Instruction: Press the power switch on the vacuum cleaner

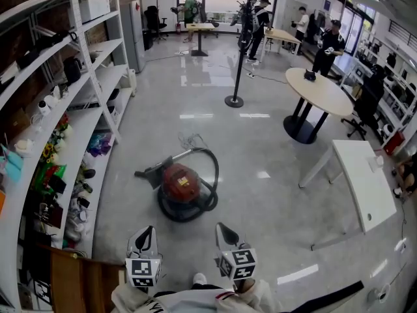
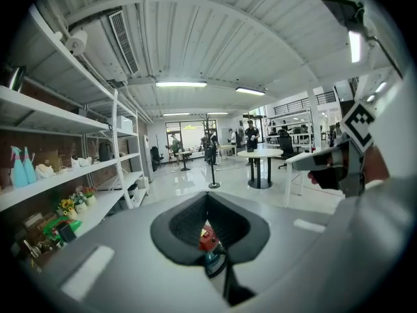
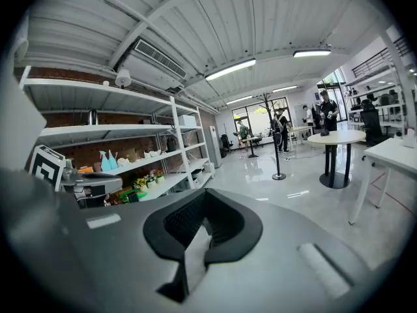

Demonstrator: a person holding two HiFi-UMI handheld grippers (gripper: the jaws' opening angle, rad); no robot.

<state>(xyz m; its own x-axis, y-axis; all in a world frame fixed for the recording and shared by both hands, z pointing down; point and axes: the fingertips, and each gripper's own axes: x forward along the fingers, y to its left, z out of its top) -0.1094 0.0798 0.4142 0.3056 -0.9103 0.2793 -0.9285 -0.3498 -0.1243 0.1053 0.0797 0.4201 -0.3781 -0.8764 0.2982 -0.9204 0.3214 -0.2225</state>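
A red canister vacuum cleaner (image 1: 180,182) sits on the glossy grey floor, its black hose (image 1: 210,175) looped around it and a black nozzle (image 1: 148,173) at its left. Both grippers are held low at the bottom of the head view, short of the vacuum and not touching it. My left gripper (image 1: 144,235) has its jaws together, and so does my right gripper (image 1: 225,230). In the left gripper view a sliver of the red vacuum (image 2: 207,240) shows through the narrow slit of the left gripper (image 2: 208,230). The right gripper (image 3: 203,230) shows only floor through its slit.
White shelving (image 1: 78,119) full of small items lines the left side. A pole stand (image 1: 235,100), a round table (image 1: 318,91) and a white table (image 1: 362,181) stand to the right and beyond. Several people stand at the far end of the room.
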